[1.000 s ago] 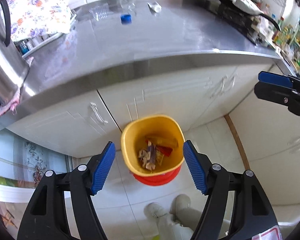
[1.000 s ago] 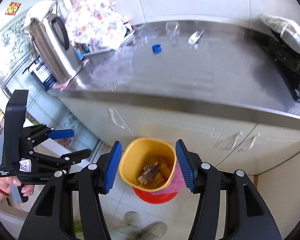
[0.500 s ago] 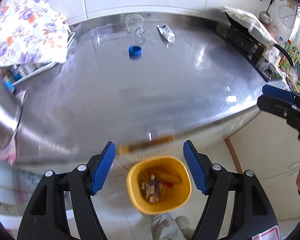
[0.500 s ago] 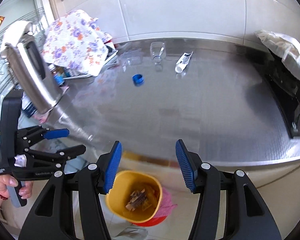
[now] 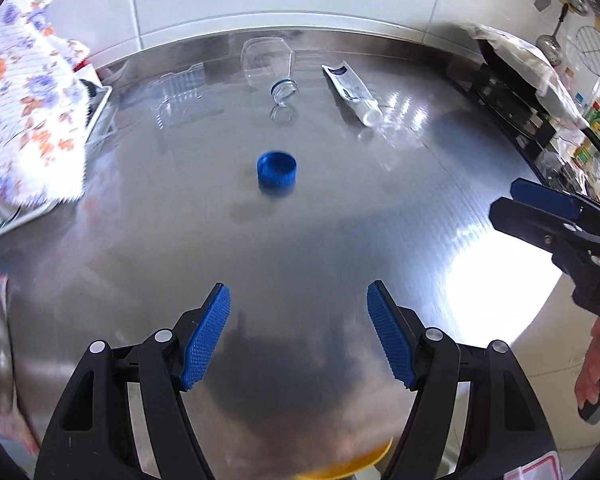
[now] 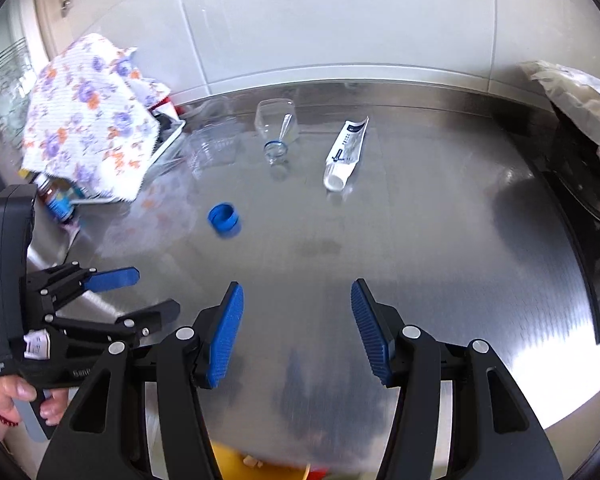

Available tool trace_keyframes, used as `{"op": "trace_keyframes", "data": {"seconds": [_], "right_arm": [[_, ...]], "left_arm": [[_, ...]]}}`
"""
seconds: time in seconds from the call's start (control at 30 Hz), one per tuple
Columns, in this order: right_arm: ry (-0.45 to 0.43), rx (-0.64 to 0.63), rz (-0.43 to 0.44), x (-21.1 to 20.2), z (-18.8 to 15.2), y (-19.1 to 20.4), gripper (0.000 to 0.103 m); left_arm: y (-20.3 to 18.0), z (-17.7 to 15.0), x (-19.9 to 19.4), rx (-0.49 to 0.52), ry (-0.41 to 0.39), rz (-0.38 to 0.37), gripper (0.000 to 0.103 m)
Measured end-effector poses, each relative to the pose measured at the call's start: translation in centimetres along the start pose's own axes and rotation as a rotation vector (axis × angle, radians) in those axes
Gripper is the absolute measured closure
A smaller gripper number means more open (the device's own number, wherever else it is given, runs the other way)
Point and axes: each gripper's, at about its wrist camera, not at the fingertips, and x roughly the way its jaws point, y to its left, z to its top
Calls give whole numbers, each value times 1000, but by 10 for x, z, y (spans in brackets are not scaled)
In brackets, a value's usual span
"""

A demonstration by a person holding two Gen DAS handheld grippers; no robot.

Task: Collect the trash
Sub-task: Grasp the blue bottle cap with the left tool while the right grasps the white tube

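Nearest, left gripper (image 5: 298, 336) and right gripper (image 6: 296, 330) gaping wide, holding nothing. Farther on the steel counter (image 5: 340, 240), blue cap (image 5: 277, 168); beyond, clear bottle (image 5: 270, 62) and squeezed tube (image 5: 350, 88). Likely to skid or roll away under a careless pinch.

Left gripper (image 5: 298, 334) hangs with jaws apart, empty, over the steel counter (image 5: 380, 240). Ahead sits a blue bottle cap (image 5: 277, 168); farther ahead, a clear bottle (image 5: 270, 66) and squeezed tube (image 5: 352, 90).
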Motion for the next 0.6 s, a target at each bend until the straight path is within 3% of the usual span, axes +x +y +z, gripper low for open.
{"op": "trace_keyframes", "data": {"seconds": [0.33,0.6], "right_arm": [[48,-12,-34,75,57,-21,46],[97,-23,-61,129,90,-33,46]], "left_arm": [[12,52,50,-58,20,24,33],[9,70,67,-22,-7,76,42]]}}
